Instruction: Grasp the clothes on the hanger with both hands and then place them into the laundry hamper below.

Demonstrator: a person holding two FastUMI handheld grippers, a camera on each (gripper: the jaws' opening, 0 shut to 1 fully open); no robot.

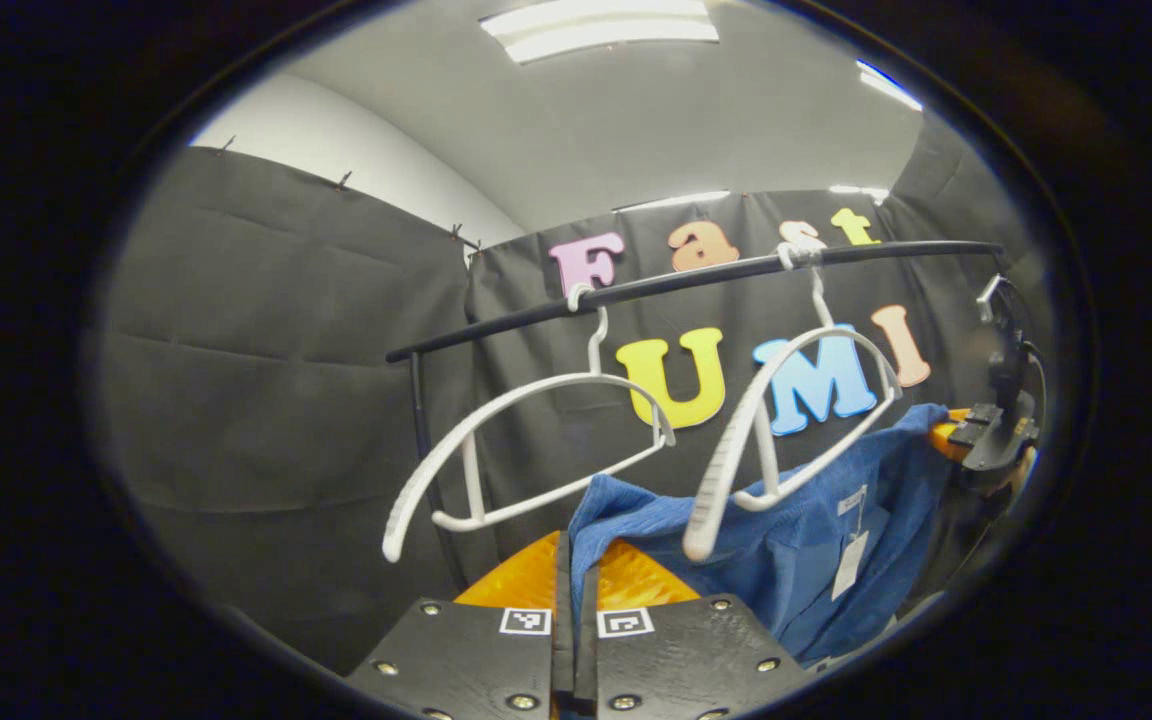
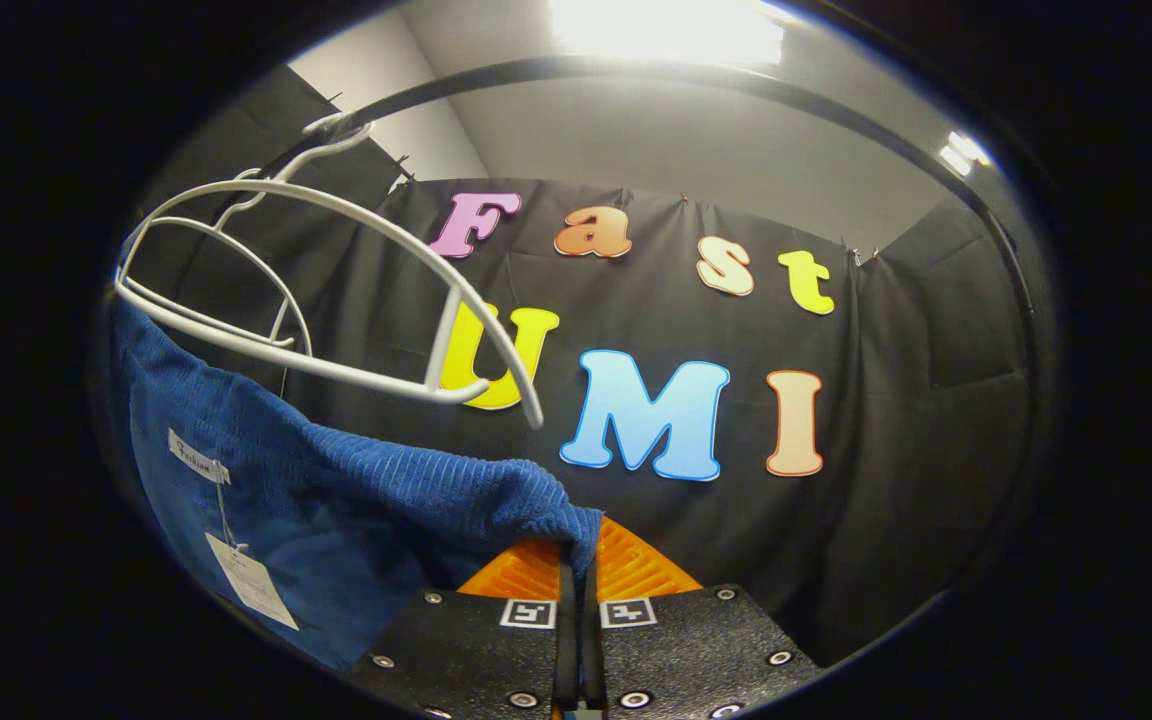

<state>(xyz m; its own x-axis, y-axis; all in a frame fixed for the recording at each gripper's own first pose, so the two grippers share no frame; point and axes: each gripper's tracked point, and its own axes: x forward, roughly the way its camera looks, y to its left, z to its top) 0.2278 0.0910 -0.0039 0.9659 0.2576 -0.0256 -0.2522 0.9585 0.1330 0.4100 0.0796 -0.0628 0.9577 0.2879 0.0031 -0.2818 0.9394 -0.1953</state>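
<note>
Now each tool, left (image 1: 576, 590) and right (image 2: 581, 575), pinches a corner of the blue garment (image 1: 786, 540), holding it spread below the white hangers (image 1: 536, 450) for the hamper drop.

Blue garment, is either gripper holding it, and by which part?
Both hold the blue garment: the left gripper pinches one top corner, the right gripper the other. It hangs below the white hangers.

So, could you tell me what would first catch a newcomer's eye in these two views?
The bright blue garment stands out most: it is off the hangers, stretched between the left gripper and the right gripper, each shut on a corner, with a white tag dangling from it. Just above it, two bare white hangers hang from the black rail.
</note>
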